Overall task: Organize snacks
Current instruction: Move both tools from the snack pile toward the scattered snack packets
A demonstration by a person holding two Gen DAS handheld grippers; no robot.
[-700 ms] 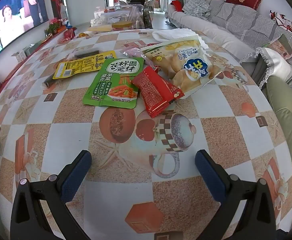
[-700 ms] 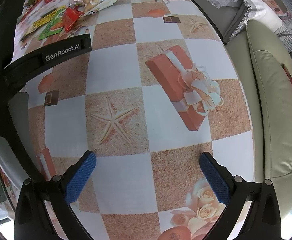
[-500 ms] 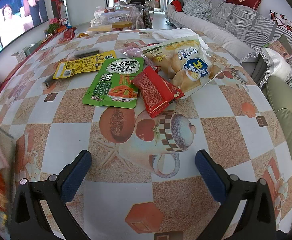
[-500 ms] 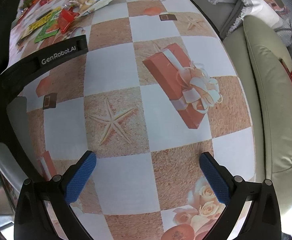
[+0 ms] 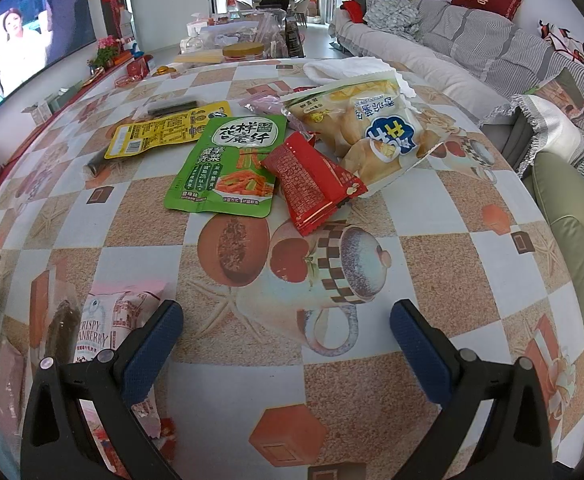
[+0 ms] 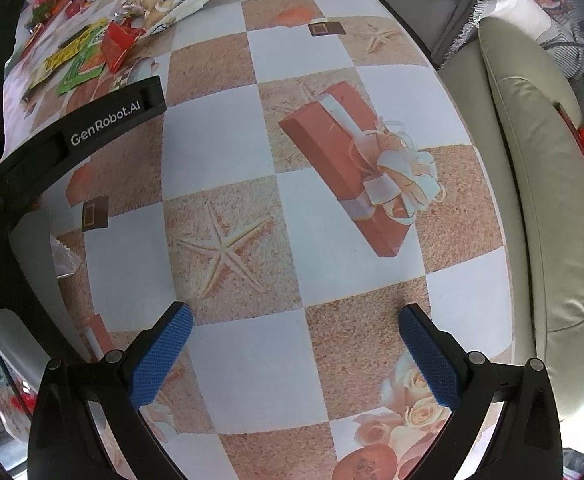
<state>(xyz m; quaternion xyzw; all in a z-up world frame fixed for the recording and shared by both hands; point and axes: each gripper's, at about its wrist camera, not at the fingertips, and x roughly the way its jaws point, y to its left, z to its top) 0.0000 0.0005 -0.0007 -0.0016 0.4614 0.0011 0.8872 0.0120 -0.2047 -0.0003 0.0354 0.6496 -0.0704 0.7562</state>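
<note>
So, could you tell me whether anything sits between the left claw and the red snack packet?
Nothing visible does: only bare tablecloth lies between the open left claw and the red packet.

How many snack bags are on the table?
5: a yellow bag, green bag, red packet, big bread bag, and a pink cranberry bag by the left gripper. More may be hidden.

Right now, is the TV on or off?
On. The TV at the far left shows a bright picture with a person on screen.
</note>
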